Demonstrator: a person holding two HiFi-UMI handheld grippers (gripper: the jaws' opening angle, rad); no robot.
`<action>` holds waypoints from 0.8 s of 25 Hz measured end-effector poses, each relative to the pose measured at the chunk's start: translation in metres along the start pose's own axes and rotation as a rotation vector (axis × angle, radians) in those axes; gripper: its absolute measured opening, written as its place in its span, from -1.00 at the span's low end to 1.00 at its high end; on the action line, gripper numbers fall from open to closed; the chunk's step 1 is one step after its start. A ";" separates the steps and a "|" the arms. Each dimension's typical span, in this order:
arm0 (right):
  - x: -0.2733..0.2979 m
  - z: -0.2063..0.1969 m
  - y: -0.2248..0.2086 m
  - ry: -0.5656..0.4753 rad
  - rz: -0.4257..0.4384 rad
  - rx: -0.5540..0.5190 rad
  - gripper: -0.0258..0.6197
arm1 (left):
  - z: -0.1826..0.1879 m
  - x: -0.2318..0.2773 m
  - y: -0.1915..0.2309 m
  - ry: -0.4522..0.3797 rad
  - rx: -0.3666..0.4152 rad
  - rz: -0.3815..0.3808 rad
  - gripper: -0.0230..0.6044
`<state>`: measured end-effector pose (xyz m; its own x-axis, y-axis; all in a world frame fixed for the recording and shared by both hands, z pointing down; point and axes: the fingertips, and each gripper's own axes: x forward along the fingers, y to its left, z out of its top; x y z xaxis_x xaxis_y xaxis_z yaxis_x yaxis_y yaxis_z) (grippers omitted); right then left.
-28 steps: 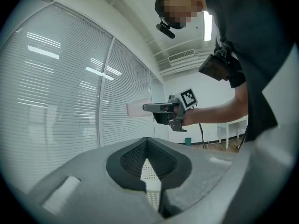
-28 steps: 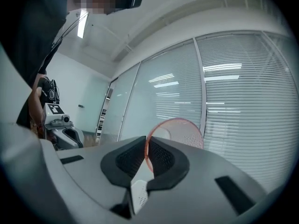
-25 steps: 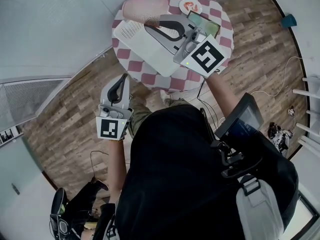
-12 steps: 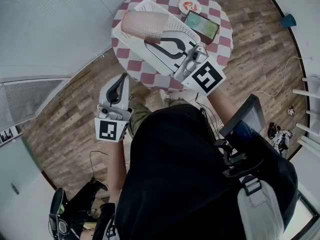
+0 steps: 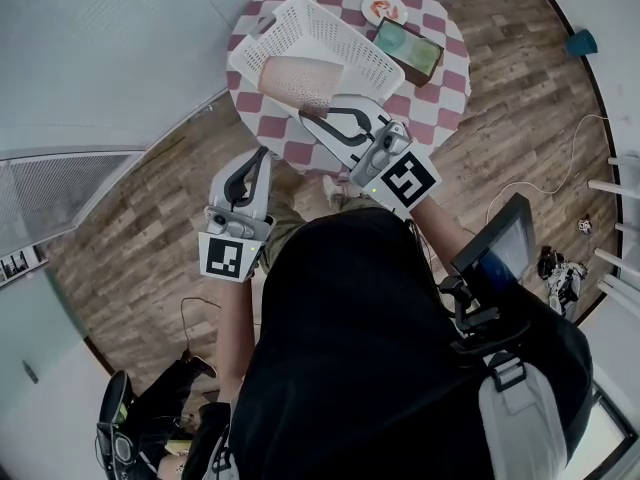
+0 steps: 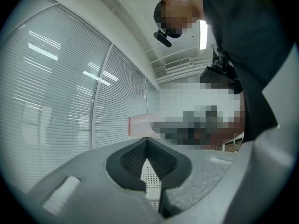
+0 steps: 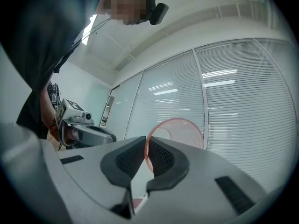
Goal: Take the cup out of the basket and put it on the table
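Ahead of my right gripper (image 7: 145,148), pinched only by its wall, the cup (image 7: 184,133) could slip. My left gripper (image 6: 146,148) is closed, empty.

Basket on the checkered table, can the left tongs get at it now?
Probably yes. The left tongs sit shut and empty off the near edge of the table; nothing stands between them and the left rim of the basket. The right tongs hold the cup further right.
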<state>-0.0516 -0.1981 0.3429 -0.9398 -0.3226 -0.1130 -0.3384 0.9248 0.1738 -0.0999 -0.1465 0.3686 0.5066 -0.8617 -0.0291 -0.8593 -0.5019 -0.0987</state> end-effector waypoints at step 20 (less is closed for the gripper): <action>-0.011 -0.067 0.031 0.101 0.046 0.035 -0.84 | -0.040 0.015 -0.016 0.020 -0.053 -0.052 -0.94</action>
<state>-0.0546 -0.1796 0.4147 -0.9551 -0.2964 -0.0060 -0.2942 0.9452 0.1416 -0.0811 -0.1540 0.4100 0.5499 -0.8352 -0.0050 -0.8345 -0.5491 -0.0463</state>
